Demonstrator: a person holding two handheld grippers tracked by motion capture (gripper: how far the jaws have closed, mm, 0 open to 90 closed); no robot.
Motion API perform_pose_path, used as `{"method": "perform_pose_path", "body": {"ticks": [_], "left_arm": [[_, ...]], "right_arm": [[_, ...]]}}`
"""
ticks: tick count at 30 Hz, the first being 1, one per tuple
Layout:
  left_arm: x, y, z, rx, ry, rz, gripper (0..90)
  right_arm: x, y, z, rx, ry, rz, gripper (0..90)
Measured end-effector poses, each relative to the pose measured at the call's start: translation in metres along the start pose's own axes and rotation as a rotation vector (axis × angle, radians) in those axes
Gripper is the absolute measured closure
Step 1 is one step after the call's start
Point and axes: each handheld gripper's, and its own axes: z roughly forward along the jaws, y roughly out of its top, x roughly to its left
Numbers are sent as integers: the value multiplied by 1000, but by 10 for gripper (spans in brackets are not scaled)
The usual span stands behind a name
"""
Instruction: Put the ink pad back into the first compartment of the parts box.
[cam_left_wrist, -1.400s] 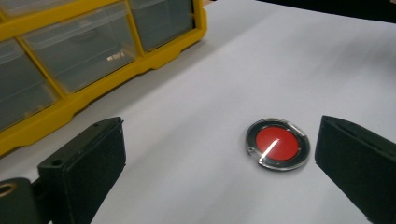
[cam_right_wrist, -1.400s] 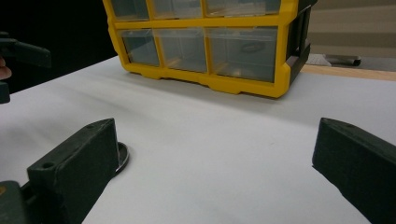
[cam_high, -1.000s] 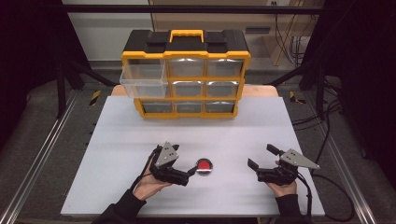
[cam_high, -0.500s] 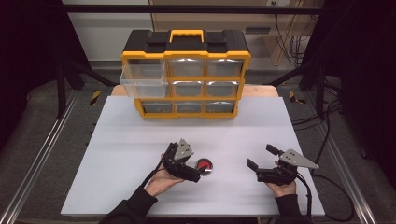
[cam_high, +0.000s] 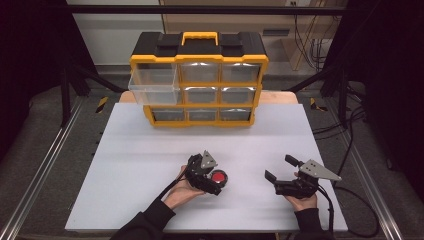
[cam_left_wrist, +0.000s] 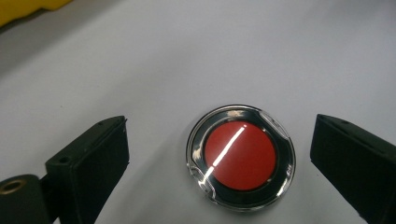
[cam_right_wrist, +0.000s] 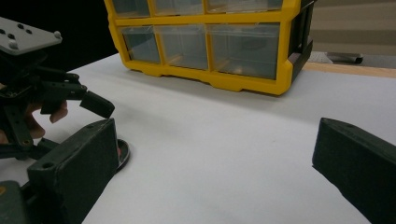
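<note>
Left gripper view: red disc lies between wide-apart jaws, untouched; right jaws apart.

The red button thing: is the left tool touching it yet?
Apart. In the left gripper view, white table shows between the red button and each jaw of the open left tool.

This looks like a lab or workshop test bench: a plain white tabletop framed by aluminium rails, black curtains around it, loose cables at one side, and a yellow-and-black plastic parts organiser with clear drawers.
</note>
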Motion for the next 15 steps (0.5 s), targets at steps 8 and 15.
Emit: {"method": "perform_pose_path", "body": {"ticks": [8,15], "left_arm": [[-3,-3,6,30,-19,-5,147],[-6,-3,9,50,-32,-5,199]], "right_arm": [[0,0,1,-1,3,-11,11],[0,0,0,1,1,-7,11]]}}
